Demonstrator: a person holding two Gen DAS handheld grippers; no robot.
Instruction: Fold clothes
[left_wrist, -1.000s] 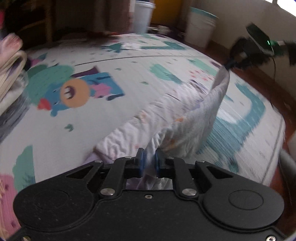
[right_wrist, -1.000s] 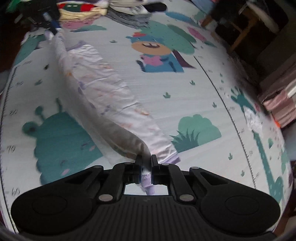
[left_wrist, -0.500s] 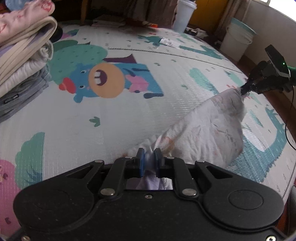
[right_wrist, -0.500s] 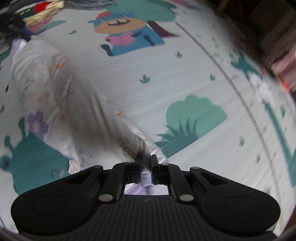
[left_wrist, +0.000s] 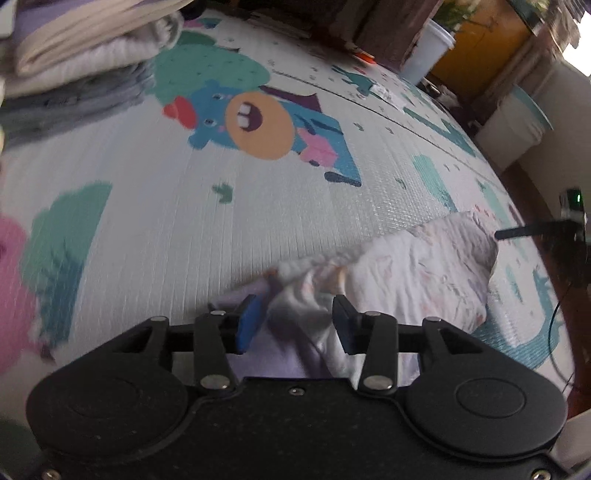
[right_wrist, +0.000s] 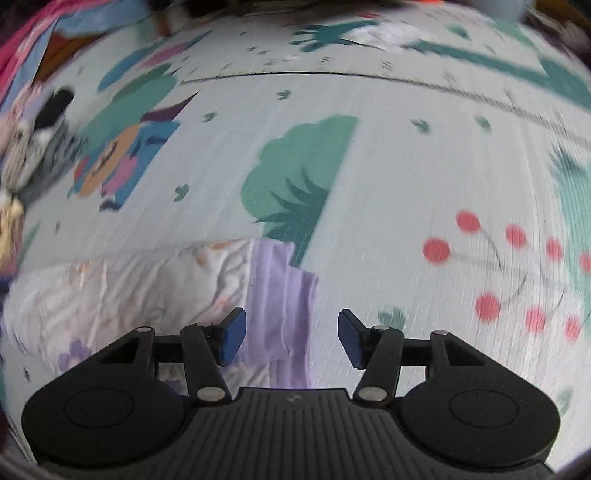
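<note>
In the left wrist view, folded clothes (left_wrist: 85, 48) are stacked at upper left on the play mat (left_wrist: 155, 206). The left claw (left_wrist: 297, 323) is released, jaws spread around the white garment (left_wrist: 410, 280) at lower centre-right. In the right wrist view, the right claw (right_wrist: 291, 338) is released too, the garment's lilac edge (right_wrist: 282, 295) between its jaws.
</note>
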